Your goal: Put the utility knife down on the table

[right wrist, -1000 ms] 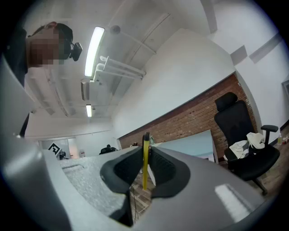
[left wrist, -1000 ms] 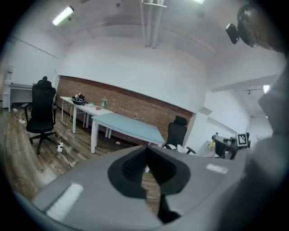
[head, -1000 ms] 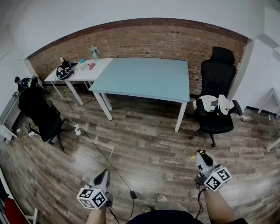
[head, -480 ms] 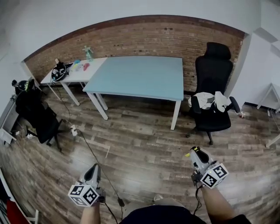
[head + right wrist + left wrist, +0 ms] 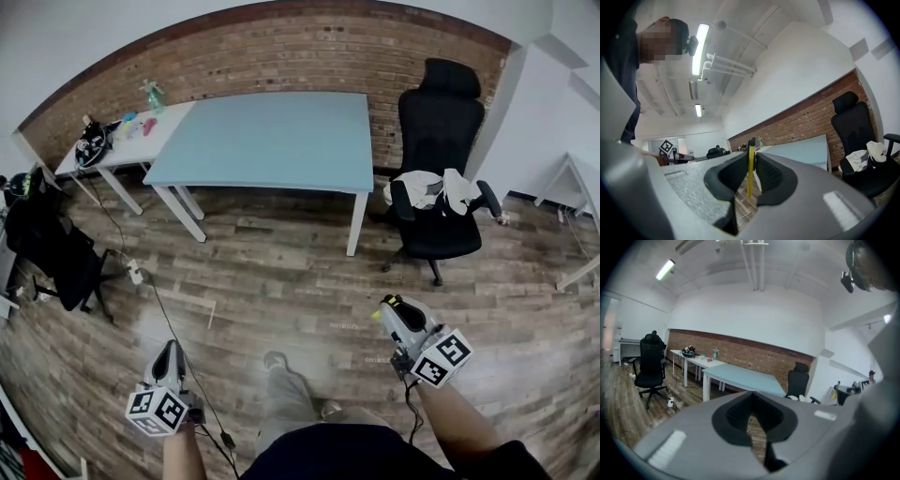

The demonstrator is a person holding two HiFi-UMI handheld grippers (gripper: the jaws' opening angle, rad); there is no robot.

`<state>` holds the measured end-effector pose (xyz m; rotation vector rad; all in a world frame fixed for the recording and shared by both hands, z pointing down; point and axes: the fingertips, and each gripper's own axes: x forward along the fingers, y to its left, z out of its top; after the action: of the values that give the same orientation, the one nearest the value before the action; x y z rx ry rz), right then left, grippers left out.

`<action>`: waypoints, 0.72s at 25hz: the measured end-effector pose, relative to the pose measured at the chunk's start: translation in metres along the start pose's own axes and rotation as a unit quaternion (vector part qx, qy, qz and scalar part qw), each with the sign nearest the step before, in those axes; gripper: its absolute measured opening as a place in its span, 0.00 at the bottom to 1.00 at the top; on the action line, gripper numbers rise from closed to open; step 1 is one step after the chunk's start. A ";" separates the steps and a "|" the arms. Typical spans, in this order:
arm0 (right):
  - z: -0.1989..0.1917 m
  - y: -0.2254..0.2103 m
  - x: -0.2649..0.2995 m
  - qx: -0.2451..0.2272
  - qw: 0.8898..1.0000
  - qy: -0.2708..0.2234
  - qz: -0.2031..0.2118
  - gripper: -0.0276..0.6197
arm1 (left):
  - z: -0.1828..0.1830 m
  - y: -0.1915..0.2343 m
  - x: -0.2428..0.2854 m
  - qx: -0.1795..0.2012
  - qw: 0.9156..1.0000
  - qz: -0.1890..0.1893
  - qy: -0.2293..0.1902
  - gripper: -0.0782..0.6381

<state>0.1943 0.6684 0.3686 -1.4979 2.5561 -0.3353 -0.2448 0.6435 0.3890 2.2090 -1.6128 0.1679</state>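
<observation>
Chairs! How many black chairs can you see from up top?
2. One chair stands at the right by the brick wall, with clothes on its seat. The other chair is at the left edge. More may be out of sight.

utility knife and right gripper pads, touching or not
Touching. The right gripper view shows the utility knife pinched edge-on between both pads of the right gripper.

The table (image 5: 272, 141) and chair (image 5: 439, 178) are nearer and shifted left in the head view; a leg (image 5: 281, 398) now steps forward into view, and the left gripper (image 5: 169, 351) and right gripper (image 5: 388, 307) both sit further left
</observation>
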 end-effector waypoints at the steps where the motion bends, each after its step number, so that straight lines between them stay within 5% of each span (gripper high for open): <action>1: 0.001 -0.005 0.006 0.004 1.000 -0.003 -0.006 0.13 | 0.004 0.005 0.011 0.001 1.000 0.001 -0.002 0.11; 18: 0.010 -0.048 0.186 0.030 0.996 -0.004 -0.085 0.13 | 0.081 0.084 0.197 -0.010 0.997 -0.078 0.023 0.11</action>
<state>0.1469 0.4823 0.3680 -1.6952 2.3957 -0.4221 -0.2703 0.4160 0.3996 2.2869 -1.4048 0.1553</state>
